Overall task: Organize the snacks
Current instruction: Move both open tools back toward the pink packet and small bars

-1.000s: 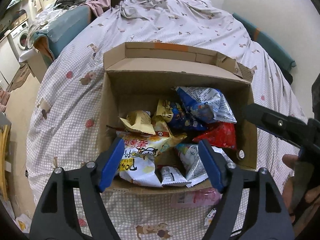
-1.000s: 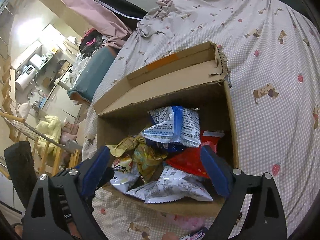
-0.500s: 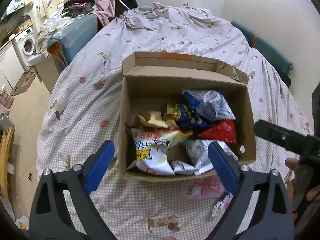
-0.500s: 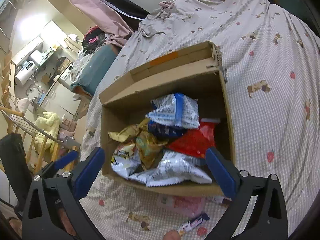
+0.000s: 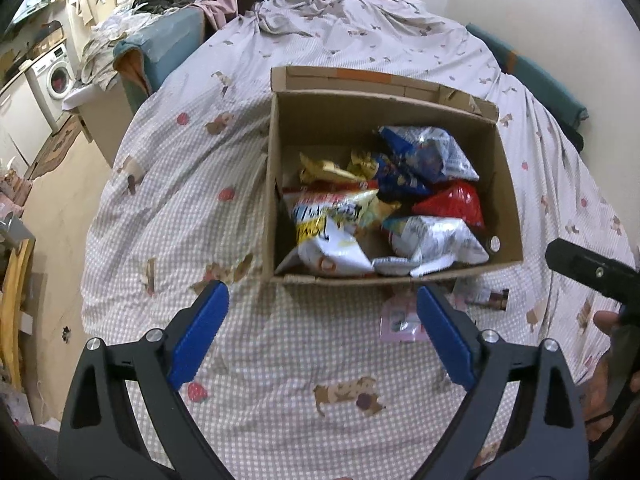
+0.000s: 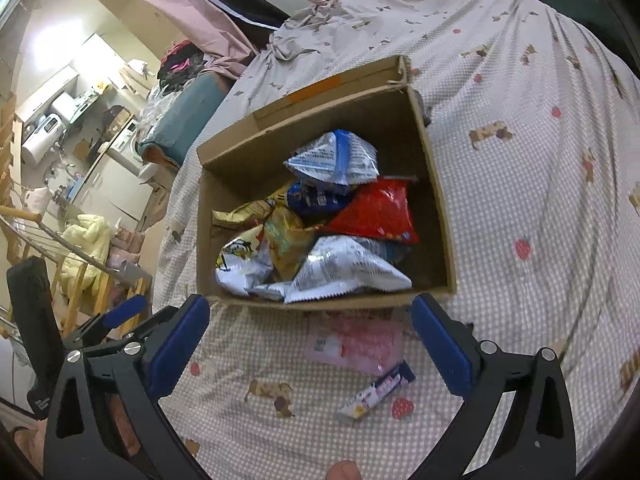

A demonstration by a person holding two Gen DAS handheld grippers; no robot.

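From the left wrist view, one cardboard box [image 5: 508, 184] stands open on the bed [image 5: 180, 200]. Inside it I count about six snack bags: one red bag [image 5: 452, 204], one white and yellow bag [image 5: 328, 232], the others blue, gold and silver. One pink packet [image 5: 398, 316] lies on the bed just beside the near wall of the box. The left gripper [image 5: 320, 324] points down toward the bed before the box; its jaws have just been opening, they stand wide apart and nothing is between them.

From the right wrist view, the same box [image 6: 440, 208] and pink packet [image 6: 360, 344] show, and also one small snack bar [image 6: 376, 392] on the bed. The right gripper [image 6: 310, 336] hangs over them with jaws just opened wide, empty.
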